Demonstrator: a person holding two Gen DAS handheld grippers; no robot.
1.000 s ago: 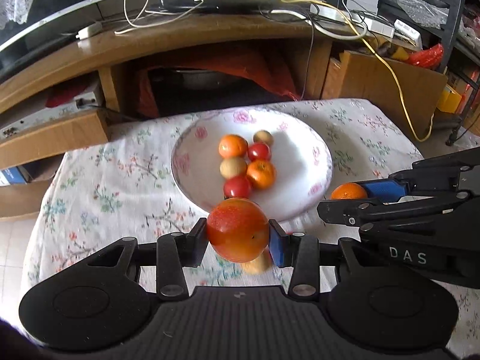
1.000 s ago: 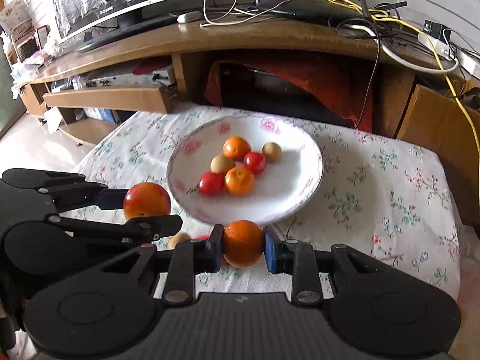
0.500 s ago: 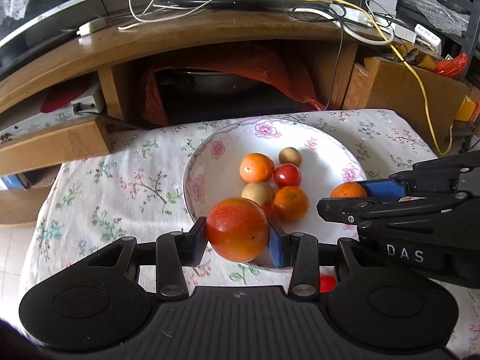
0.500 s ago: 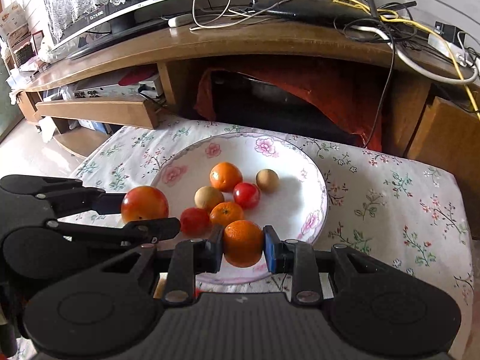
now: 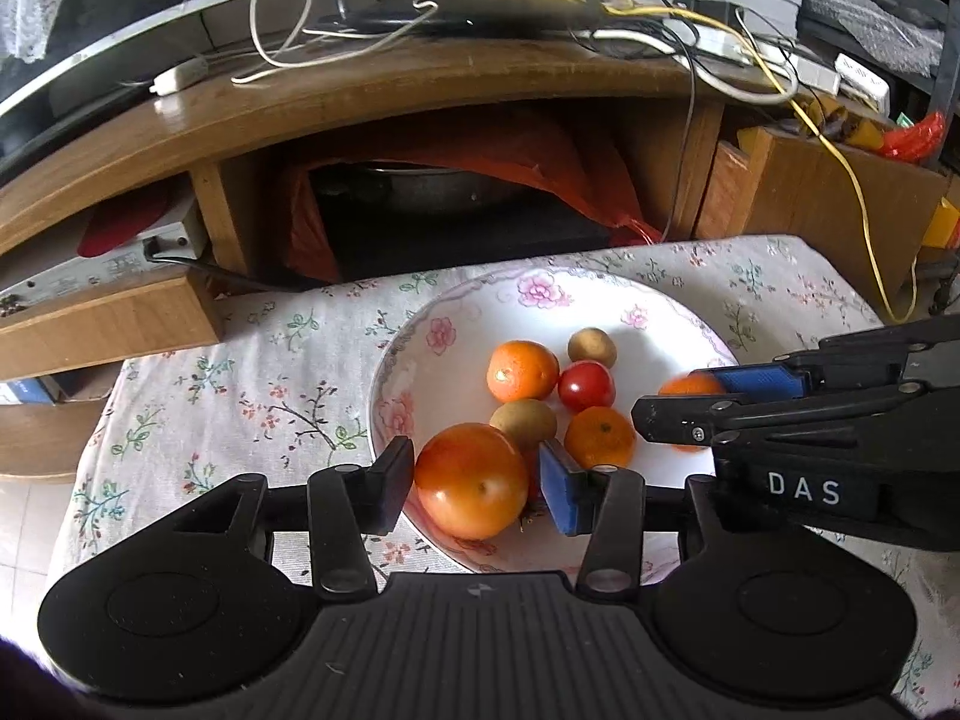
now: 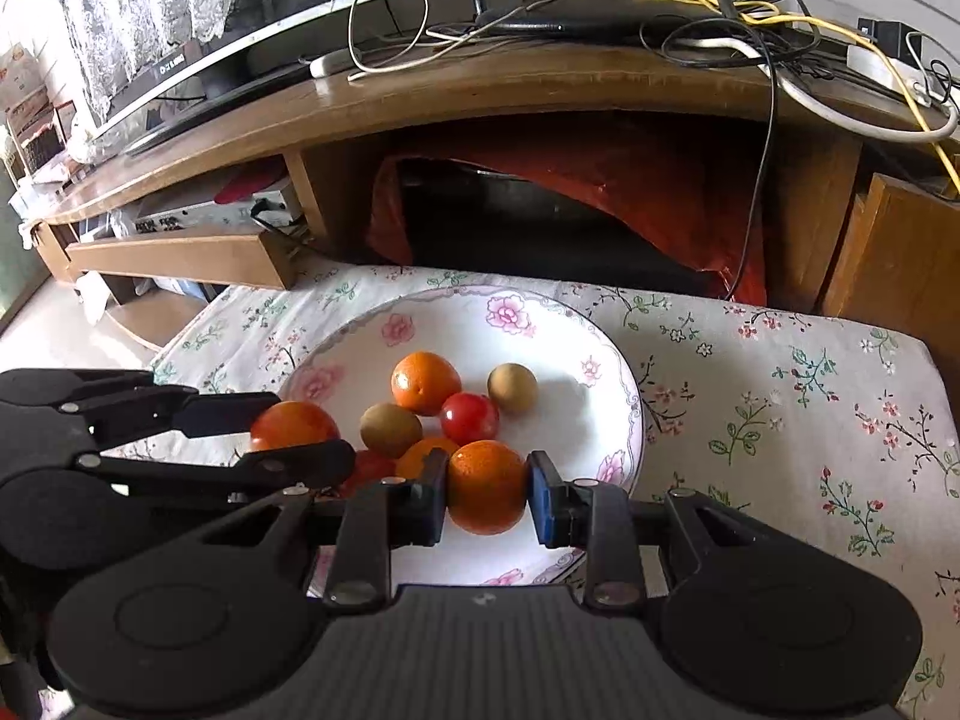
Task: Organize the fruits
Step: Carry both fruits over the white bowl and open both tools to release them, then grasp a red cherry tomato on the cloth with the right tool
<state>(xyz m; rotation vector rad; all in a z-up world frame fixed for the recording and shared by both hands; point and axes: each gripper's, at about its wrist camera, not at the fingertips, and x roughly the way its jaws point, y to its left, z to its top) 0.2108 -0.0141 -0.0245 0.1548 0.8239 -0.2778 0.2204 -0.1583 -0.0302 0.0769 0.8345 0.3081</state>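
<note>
Black jaws of the left gripper (image 5: 477, 483) are opening around a large red-orange fruit (image 5: 471, 480); a gap shows at the blue pad on its right side, so the fruit looks released, sitting low at the near rim of the plate (image 5: 600, 300). Judged purpose: deposit the fruit among those already collected.

To the right, the right gripper (image 6: 487, 495) is clamped on an orange (image 6: 486, 486), both pads against its sides, held above the near part of the plate. The orange appears round, evenly coloured and dimpled. It is judged to be next for release, in the clear white area beside the pile.

Farther in, five smaller fruits lie grouped at the plate's centre, touching or nearly touching:
- a small orange (image 5: 600, 435), nearest
- a brown fruit (image 5: 523, 420), left of it
- a red tomato (image 5: 587, 385)
- a second orange (image 5: 522, 370)
- a second brown fruit (image 5: 592, 346), farthest

The plate is white with pink flowers on its rim and stands on a floral tablecloth (image 6: 780, 390). Grouping in the dish keeps round fruit from rolling off the cloth.

Beyond the table stands a wooden TV stand (image 6: 540, 90) carrying loose cables
</note>
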